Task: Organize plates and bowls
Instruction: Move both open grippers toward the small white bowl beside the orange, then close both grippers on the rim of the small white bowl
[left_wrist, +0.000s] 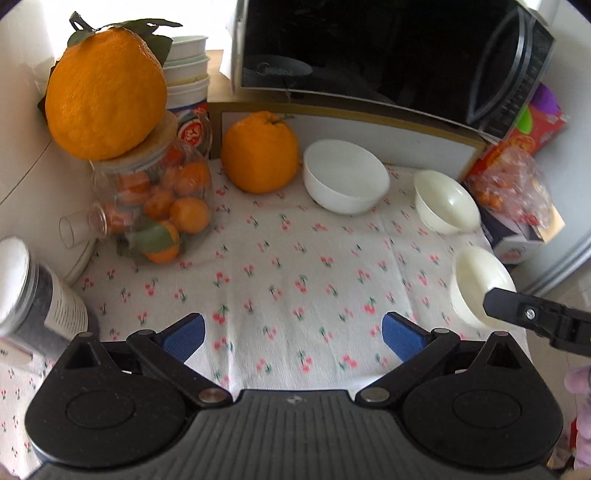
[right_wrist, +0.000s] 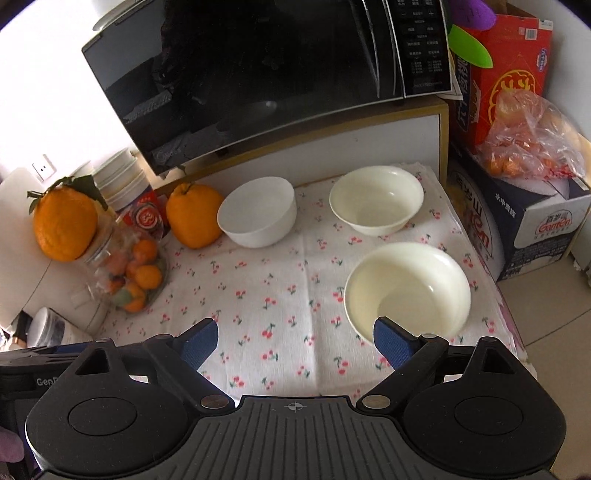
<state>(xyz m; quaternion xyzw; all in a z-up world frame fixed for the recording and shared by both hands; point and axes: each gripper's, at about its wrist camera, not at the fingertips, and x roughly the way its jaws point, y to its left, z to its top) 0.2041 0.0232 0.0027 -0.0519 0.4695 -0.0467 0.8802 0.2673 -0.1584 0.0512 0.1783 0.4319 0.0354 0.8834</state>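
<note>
Three empty bowls stand apart on the cherry-print cloth (right_wrist: 280, 295). A white bowl (right_wrist: 258, 212) (left_wrist: 345, 177) is at the back beside a large orange. A cream bowl (right_wrist: 376, 199) (left_wrist: 445, 201) is at the back right. A second cream bowl (right_wrist: 406, 290) (left_wrist: 476, 284) is nearest, at the right. My right gripper (right_wrist: 295, 343) is open and empty, its right finger pad (right_wrist: 391, 343) just in front of the near bowl's rim. My left gripper (left_wrist: 293, 339) is open and empty over the cloth's front middle. The right gripper's tip (left_wrist: 517, 310) shows in the left wrist view, in front of the near bowl.
A microwave (right_wrist: 258, 74) sits on a shelf behind the bowls. A large orange (right_wrist: 194, 216) and a glass jar of oranges (right_wrist: 129, 273) with another orange on top stand left. Boxes (right_wrist: 535, 229) and a bag of oranges (right_wrist: 528, 136) crowd the right edge. A canister (left_wrist: 33, 291) stands front left.
</note>
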